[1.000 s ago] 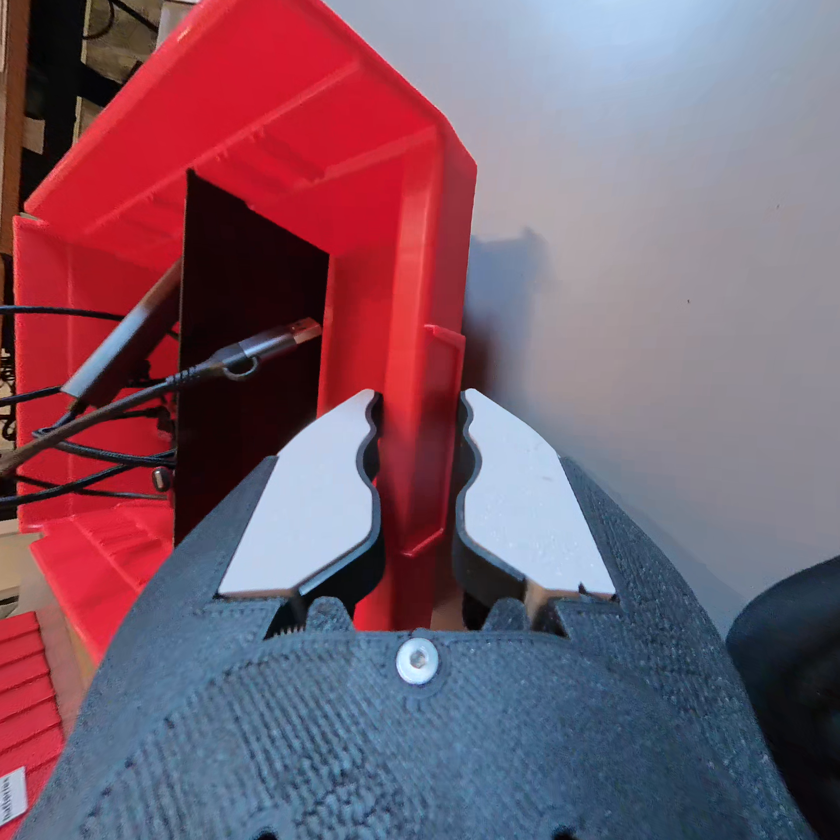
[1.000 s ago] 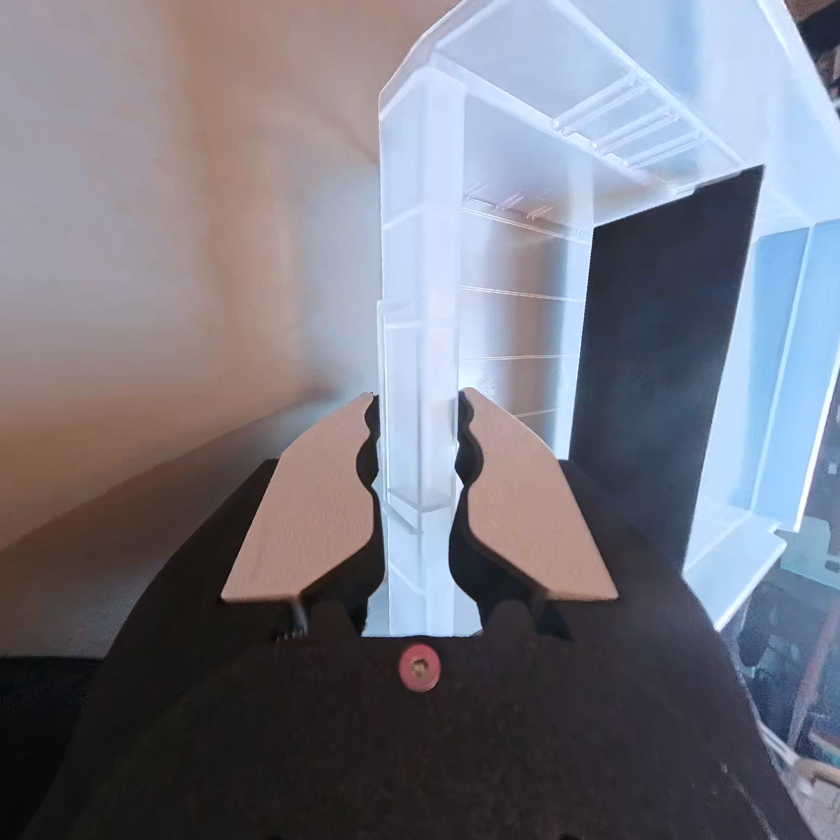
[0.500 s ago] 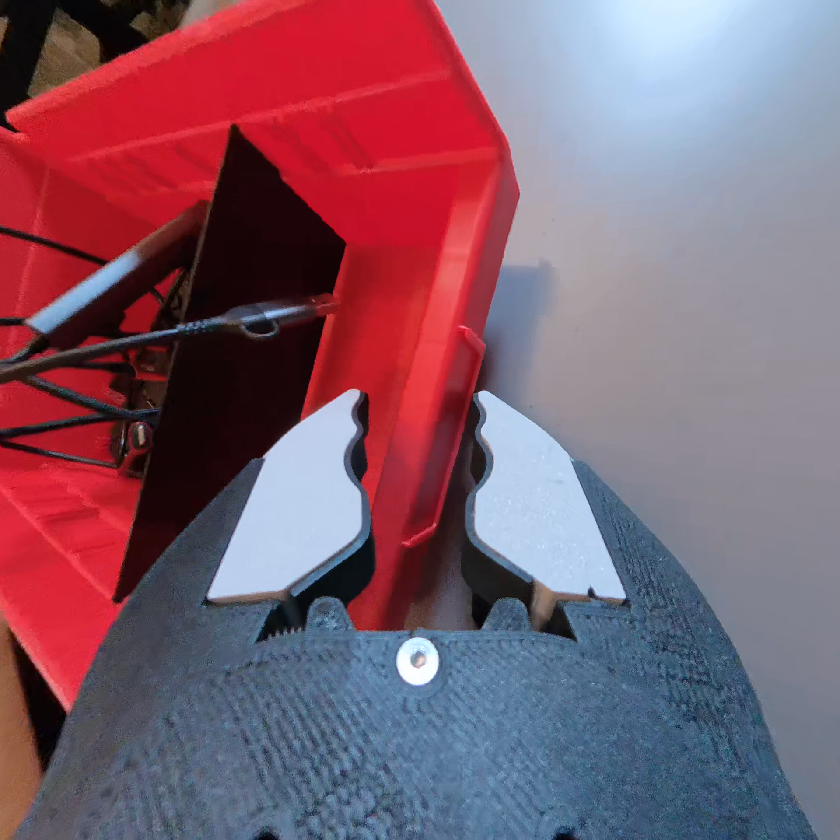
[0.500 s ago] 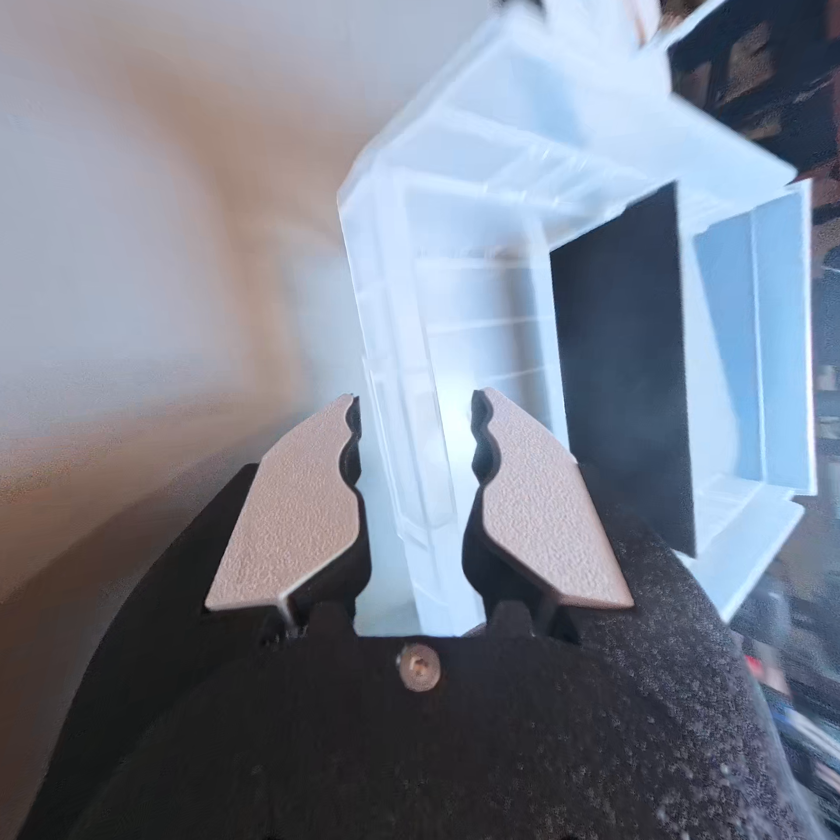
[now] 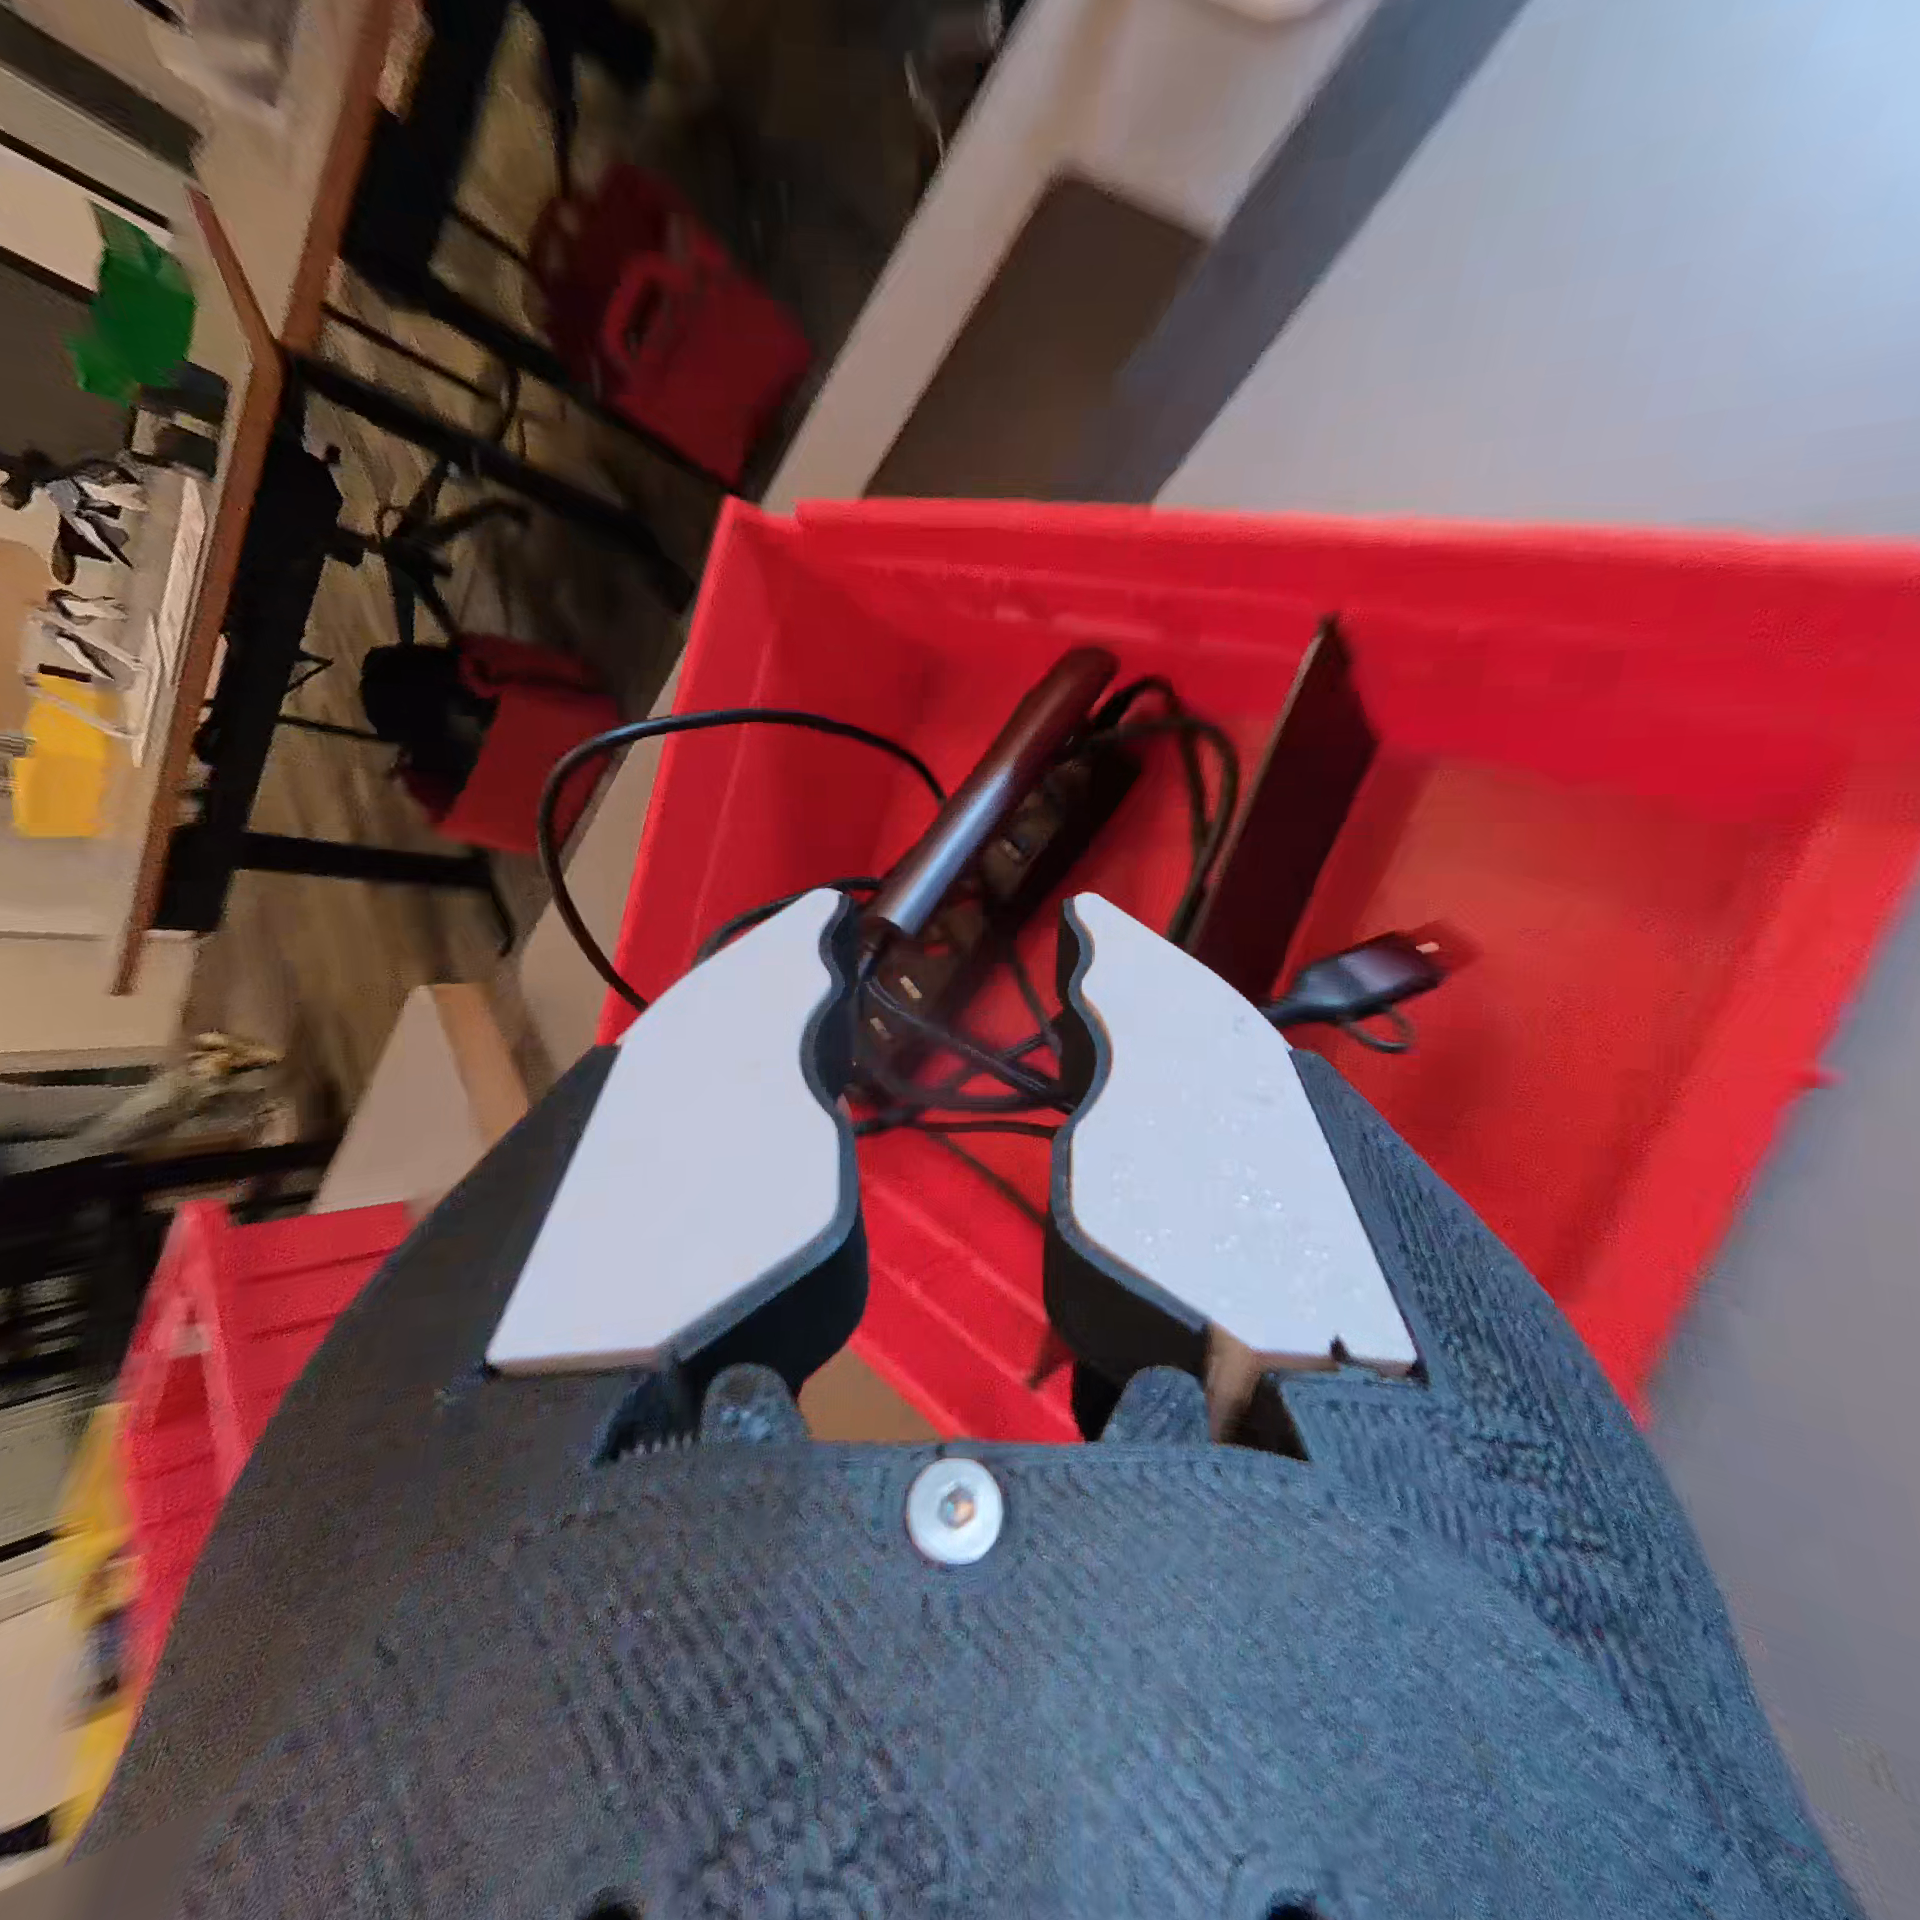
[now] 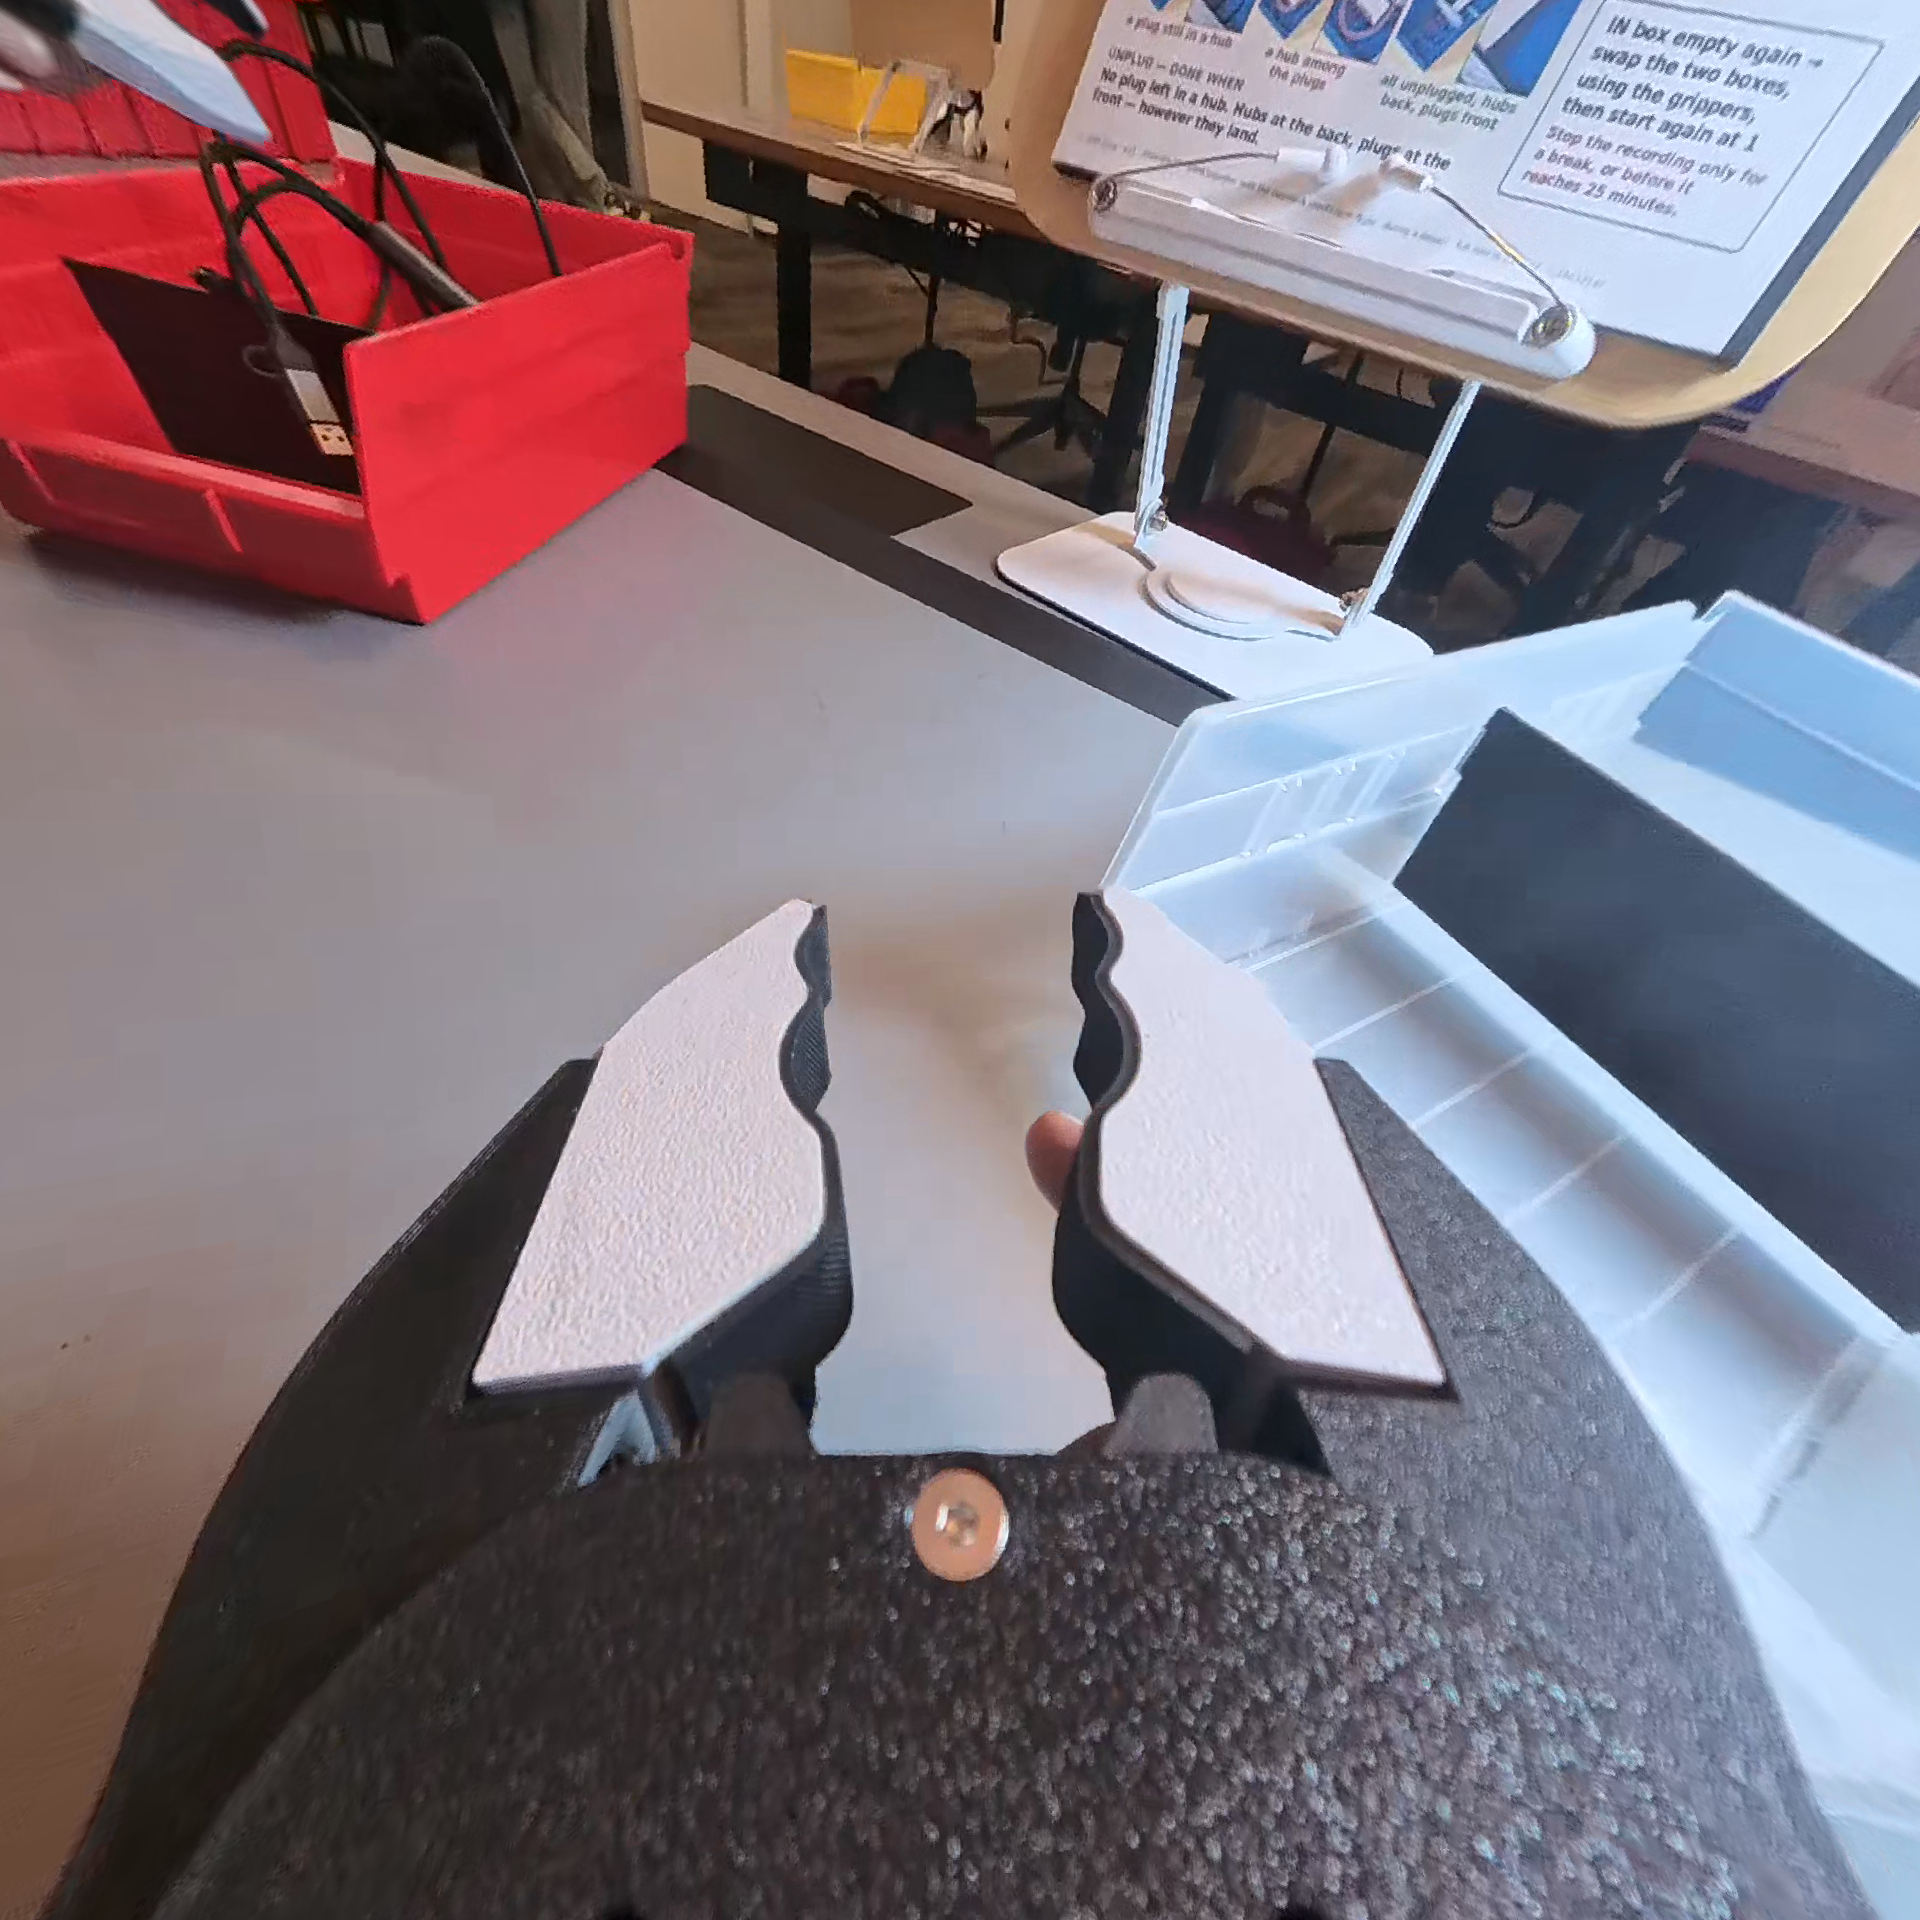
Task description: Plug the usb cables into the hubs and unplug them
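Plugging is looking unstarted: hubs (image 5: 997, 821) and USB cables (image 5: 1361, 982) are lying tangled in the red bin (image 5: 1558, 1039), while left gripper (image 5: 951, 935) and right gripper (image 6: 951, 956) are hovering open-jawed, holding nothing.

Bare table between the two bins, clutter inside the red one

The grey table (image 6: 436, 831) lies open from the red bin (image 6: 520, 416) to the clear bin (image 6: 1299, 831). In the red bin, tangled cables (image 5: 1039, 1060), hubs (image 5: 987, 810) and a black divider (image 5: 1288, 800) crowd the middle; its right floor lies bare.
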Available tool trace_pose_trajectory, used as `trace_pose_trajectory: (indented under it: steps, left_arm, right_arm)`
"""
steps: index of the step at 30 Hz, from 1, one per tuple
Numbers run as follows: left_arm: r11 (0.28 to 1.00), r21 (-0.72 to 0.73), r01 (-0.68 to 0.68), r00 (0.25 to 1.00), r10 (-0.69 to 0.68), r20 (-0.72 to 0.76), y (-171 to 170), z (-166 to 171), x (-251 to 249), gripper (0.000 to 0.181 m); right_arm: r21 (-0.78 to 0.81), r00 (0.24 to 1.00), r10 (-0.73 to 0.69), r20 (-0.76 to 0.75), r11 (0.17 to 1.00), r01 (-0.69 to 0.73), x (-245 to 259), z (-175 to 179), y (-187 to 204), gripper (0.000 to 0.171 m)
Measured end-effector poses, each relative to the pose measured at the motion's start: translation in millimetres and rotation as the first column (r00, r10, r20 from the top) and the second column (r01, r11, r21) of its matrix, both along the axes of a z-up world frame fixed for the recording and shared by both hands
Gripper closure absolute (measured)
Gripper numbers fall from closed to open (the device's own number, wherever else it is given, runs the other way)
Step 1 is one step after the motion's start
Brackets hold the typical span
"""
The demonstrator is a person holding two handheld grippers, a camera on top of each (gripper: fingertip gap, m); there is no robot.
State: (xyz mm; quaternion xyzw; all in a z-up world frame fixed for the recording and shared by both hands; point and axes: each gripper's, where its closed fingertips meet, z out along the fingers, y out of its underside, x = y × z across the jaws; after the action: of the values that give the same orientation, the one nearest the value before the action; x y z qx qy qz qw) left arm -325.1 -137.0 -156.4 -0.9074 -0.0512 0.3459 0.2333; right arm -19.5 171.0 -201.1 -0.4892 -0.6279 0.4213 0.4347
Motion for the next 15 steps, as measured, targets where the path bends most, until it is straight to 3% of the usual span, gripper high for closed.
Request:
trace_pose_trajectory:
  steps: [3, 8, 9, 12, 15]
  left_arm:
    - [0.957, -0.288, 0.003, 1.000, -0.009, -0.022, 4, -29, -31, 0.144]
    - [0.801, -0.599, -0.004, 1.000, -0.005, -0.014, -2, -68, -65, 0.151]
    - [0.776, -0.630, 0.008, 1.000, -0.010, 0.000, -4, -72, -68, 0.159]
    - [0.753, -0.658, 0.029, 1.000, -0.020, 0.020, -4, -73, -71, 0.160]
    - [0.794, -0.608, 0.013, 1.000, -0.020, -0.005, -3, -50, -71, 0.162]
  right_arm:
    - [-0.011, 1.000, 0.009, 0.017, 1.000, -0.009, 0, -9, 0, 0.128]
    - [0.009, 1.000, 0.018, 0.022, 1.000, -0.018, 3, -16, 0, 0.133]
    - [0.013, 1.000, 0.021, 0.021, 1.000, -0.022, 4, -17, 0, 0.134]
    - [0.024, 0.999, 0.031, 0.017, 0.999, -0.032, 4, -18, 0, 0.136]
    - [0.022, 0.999, 0.040, 0.020, 0.999, -0.040, 4, -19, 0, 0.138]
